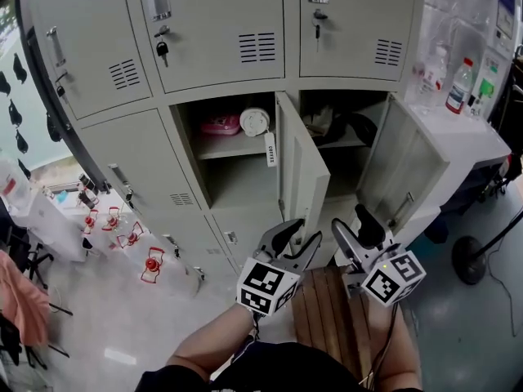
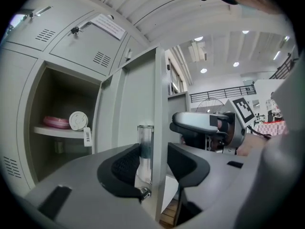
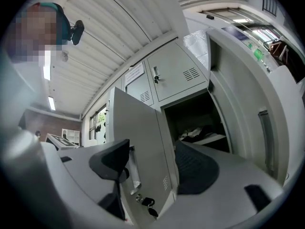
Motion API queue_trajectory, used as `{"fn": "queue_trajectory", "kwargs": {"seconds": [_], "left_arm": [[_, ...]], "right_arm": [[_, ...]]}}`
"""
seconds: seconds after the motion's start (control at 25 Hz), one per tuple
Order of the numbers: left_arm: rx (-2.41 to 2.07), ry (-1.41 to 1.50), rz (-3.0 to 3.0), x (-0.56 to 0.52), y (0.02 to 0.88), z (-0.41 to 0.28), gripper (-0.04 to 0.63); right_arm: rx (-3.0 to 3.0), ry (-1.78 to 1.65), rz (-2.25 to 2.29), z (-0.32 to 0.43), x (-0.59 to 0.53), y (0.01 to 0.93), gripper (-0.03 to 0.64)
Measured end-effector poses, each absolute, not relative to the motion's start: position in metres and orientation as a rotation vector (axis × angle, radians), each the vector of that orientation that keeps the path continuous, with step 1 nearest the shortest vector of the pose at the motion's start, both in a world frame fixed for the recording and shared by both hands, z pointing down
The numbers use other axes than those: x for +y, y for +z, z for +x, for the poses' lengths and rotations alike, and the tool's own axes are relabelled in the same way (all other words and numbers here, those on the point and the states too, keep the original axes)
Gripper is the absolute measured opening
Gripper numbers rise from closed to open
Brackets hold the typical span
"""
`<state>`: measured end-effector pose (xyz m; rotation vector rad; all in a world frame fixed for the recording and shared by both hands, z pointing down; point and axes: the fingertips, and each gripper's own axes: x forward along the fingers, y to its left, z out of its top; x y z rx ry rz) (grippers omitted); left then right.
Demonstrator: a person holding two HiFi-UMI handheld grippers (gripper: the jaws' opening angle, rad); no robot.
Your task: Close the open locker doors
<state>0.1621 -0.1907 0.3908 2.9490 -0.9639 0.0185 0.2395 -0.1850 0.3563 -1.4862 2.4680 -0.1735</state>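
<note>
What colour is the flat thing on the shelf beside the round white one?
The flat thing is pink, clearest in the head view.

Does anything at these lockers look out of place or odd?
Yes. Two doors in the middle row stand wide open, the middle door and the right door, while the other doors in view are shut. A paper tag hangs over the shelf edge.

left gripper (image 1: 298,237) and right gripper (image 1: 356,229): grey moulded shells, black textured pads (image 2: 123,168). Each carries a white cube (image 1: 265,287) with black square markers. Thin dark cable (image 1: 392,325) trails off the right one. Person wears a black top (image 1: 278,371).
</note>
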Motion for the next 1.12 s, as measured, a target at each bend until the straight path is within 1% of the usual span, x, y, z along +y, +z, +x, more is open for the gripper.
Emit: {"fn": "queue_trajectory", "kwargs": {"seconds": [0.52, 1.12], "left_arm": [[-1.213, -0.012, 2.854, -0.194, 0.391, 0.074, 0.121], [-1.44, -0.014, 2.726, -0.236, 0.392, -0.017, 0.121]], "right_arm": [[2.579, -0.2, -1.302, 0.158, -0.212, 0.358, 0.284], [2.673, -0.213, -1.181, 0.079, -0.255, 0.362, 0.279]]}}
